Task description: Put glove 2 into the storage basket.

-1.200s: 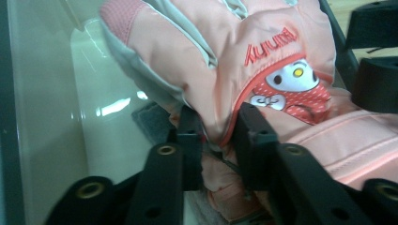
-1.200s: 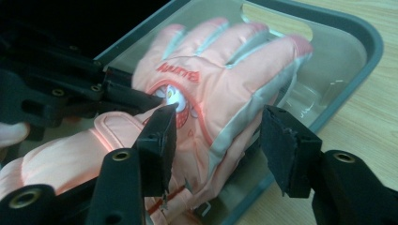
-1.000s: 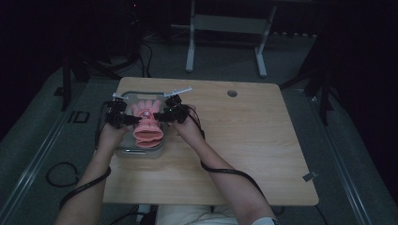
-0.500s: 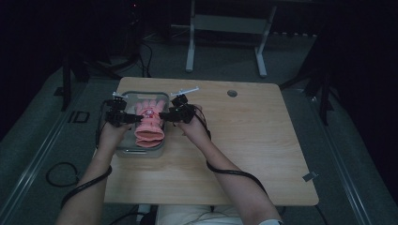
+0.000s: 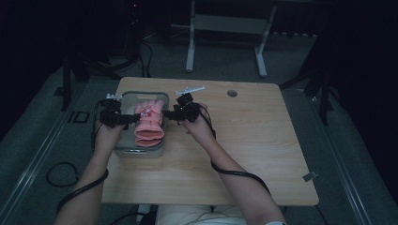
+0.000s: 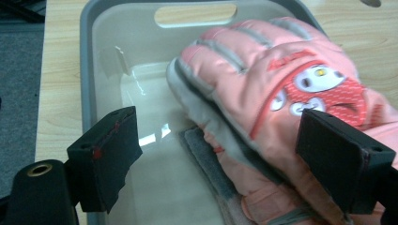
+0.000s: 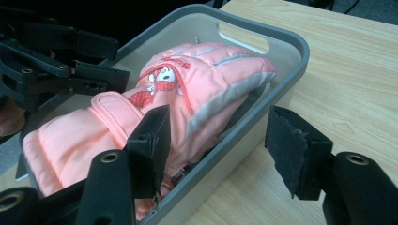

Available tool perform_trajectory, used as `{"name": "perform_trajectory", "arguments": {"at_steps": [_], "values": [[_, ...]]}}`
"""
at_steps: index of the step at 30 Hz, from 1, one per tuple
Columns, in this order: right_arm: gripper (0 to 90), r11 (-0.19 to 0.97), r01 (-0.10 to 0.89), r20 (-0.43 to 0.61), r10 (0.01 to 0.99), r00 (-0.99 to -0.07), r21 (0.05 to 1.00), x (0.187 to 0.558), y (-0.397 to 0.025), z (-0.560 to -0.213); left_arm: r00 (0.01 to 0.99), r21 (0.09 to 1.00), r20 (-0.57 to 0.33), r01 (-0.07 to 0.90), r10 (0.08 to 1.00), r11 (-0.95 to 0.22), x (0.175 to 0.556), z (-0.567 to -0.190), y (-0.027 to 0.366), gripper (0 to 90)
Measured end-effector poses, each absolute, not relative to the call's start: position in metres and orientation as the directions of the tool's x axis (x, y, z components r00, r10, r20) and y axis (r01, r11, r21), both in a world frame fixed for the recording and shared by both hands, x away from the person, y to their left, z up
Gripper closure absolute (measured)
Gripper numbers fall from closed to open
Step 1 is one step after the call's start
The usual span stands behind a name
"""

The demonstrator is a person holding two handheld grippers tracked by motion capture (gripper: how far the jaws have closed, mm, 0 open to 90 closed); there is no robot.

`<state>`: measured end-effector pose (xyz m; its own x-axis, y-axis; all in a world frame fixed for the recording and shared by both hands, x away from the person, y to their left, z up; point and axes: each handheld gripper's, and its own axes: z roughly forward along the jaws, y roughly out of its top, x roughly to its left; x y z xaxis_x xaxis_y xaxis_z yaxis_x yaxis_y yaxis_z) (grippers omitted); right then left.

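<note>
Pink glove (image 5: 149, 123) in grey bin (image 5: 123, 149) on desk (image 5: 253, 150). Left tool (image 5: 133, 117) and right tool (image 5: 170, 114), either side of the bin, both released.

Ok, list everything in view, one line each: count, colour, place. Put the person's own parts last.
glove: one, pink with grey trim and a cartoon patch, lying in the bin, cuff toward the person.
grey cloth: one piece, under the glove in the bin; what it is cannot be told.
bin: one, grey, with a handle slot, on the table's left part.
table: one, light wood, with a round hole near its far edge.
metal frame: one, pale grey, on the floor beyond the table.
left gripper: one, black, open, at the bin's left side by the glove.
right gripper: one, black, open, at the bin's right rim.
forearms: two, bare, coming in from the bottom.
</note>
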<state>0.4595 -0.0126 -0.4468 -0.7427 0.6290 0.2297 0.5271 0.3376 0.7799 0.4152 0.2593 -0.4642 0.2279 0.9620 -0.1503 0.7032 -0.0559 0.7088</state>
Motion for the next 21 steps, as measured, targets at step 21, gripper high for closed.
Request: {"name": "perform_trajectory", "arguments": {"at_steps": [21], "values": [[24.3,0.331,0.515,0.275,0.56,-0.781,0.791,0.453,-0.039,-0.449,0.39,0.781,-0.165,0.613,0.906,-0.121,0.388,-0.431,0.228,11.5]]}}
